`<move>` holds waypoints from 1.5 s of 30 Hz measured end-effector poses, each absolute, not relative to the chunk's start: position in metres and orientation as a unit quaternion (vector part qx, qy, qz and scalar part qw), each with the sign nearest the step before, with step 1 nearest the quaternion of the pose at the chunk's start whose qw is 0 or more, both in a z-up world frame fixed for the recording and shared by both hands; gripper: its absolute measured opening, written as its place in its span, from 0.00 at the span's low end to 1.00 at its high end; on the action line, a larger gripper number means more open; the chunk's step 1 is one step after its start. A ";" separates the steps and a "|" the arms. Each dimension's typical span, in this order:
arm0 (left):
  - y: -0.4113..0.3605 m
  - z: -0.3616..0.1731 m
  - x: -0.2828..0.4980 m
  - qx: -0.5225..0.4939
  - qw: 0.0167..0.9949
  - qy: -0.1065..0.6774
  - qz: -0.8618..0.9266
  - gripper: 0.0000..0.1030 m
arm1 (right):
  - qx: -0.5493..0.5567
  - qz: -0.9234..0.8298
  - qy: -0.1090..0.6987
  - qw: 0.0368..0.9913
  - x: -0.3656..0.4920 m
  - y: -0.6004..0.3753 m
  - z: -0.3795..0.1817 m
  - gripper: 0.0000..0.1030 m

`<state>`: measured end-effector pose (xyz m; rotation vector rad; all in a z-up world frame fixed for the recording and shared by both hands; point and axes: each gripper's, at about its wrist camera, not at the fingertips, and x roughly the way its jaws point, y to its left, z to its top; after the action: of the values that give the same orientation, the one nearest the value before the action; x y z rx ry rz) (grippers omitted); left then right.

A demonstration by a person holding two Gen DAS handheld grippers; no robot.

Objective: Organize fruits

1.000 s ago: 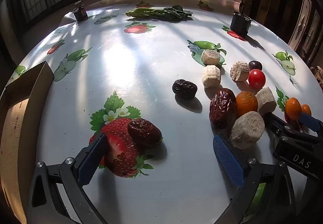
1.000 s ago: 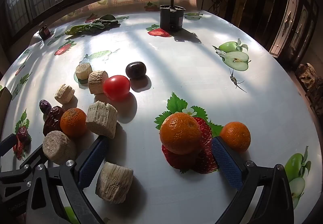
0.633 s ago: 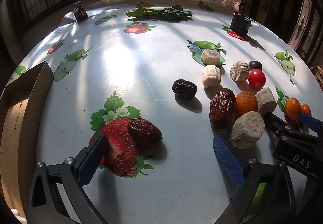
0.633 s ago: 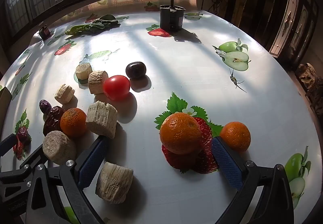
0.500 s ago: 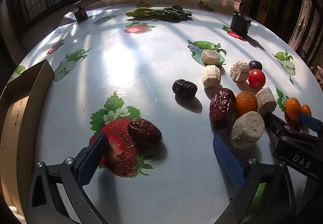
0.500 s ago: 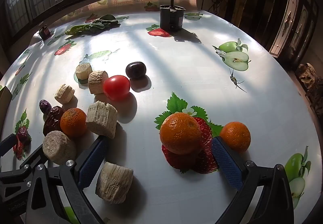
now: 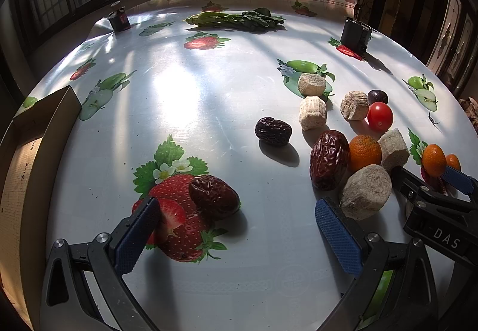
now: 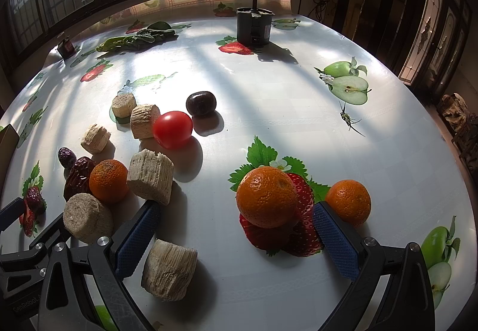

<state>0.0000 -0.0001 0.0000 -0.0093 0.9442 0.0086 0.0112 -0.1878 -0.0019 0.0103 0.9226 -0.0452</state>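
My left gripper (image 7: 236,220) is open and low over the table, with a wrinkled red date (image 7: 213,196) between its blue pads. A second date (image 7: 273,131) and a bigger one (image 7: 328,163) lie ahead to the right. My right gripper (image 8: 236,226) is open with a large orange (image 8: 266,201) between its pads; a smaller orange (image 8: 348,202) sits just outside the right pad. A third orange (image 8: 108,180), a red tomato (image 8: 172,129) and a dark plum (image 8: 201,104) lie to the left among several beige cut chunks (image 8: 150,175).
A cardboard box (image 7: 33,151) stands at the table's left edge. Leafy greens (image 7: 236,19) lie at the back. A black cylinder device (image 8: 254,27) stands at the back right, and a small dark box (image 7: 119,21) at the back left. The right gripper's body (image 7: 433,205) is close beside my left gripper.
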 end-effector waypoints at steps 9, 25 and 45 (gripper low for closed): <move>0.000 0.000 0.000 -0.005 0.891 0.455 0.004 1.00 | 0.005 -0.022 0.445 0.895 0.011 -0.188 -0.002 0.99; -0.002 0.000 -0.004 -0.005 0.890 0.456 0.007 1.00 | 0.005 -0.022 0.445 0.895 0.011 -0.188 -0.002 0.99; 0.000 0.001 -0.004 0.007 0.880 0.475 -0.016 1.00 | 0.008 -0.021 0.455 0.890 0.008 -0.189 -0.002 0.99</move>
<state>-0.0039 -0.0005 0.0005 0.0143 0.9909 -0.0340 0.0081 -0.1893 -0.0024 0.0169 0.9450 -0.0429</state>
